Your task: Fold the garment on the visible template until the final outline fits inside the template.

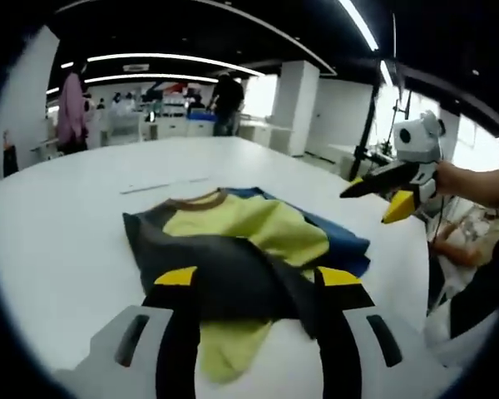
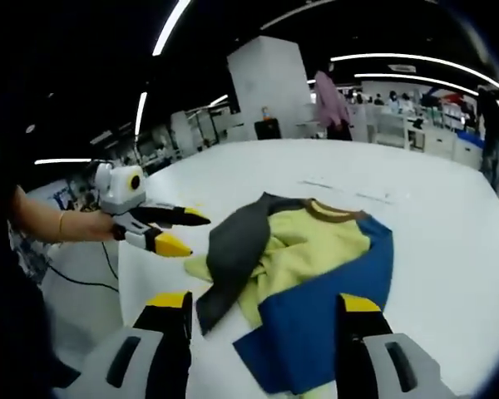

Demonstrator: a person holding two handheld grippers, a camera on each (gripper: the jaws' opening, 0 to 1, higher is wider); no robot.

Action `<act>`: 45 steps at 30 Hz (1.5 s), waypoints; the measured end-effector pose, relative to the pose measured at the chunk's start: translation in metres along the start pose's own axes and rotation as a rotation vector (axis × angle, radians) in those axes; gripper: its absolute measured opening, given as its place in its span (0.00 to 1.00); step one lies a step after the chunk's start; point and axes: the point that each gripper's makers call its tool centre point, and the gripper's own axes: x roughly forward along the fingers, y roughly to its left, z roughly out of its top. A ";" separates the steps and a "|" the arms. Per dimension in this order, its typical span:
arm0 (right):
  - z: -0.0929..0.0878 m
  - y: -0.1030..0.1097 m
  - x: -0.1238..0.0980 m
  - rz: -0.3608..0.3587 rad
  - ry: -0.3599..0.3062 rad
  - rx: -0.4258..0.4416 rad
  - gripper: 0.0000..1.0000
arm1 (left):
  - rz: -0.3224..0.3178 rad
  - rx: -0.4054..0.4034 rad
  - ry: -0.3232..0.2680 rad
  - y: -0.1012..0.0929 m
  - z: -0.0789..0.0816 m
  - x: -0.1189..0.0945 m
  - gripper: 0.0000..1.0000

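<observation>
We judged the limp, light garment (image 1: 249,249) best pinched at its edges, both tongs (image 1: 258,287) (image 2: 262,312) wide, holding nothing.

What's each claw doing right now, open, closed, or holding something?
Left claw: open, holding nothing, off the garment's edge over the table.
Right claw: open, holding nothing, in the air beside the garment.

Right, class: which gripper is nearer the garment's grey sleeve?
Left. The left gripper sits open by the grey sleeve, on that side of the garment. The right gripper, also open, is on the far side, by the blue sleeve.
</observation>
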 end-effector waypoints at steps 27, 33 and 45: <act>-0.086 0.016 0.027 -0.056 0.190 -0.112 0.32 | -0.005 -0.131 0.080 -0.045 -0.059 0.024 0.33; -0.094 0.008 0.031 -0.113 0.238 -0.173 0.26 | -0.021 -0.144 0.090 -0.051 -0.060 0.028 0.27; -0.097 -0.001 0.034 -0.172 0.289 -0.243 0.15 | -0.022 -0.116 0.135 -0.060 -0.070 0.032 0.16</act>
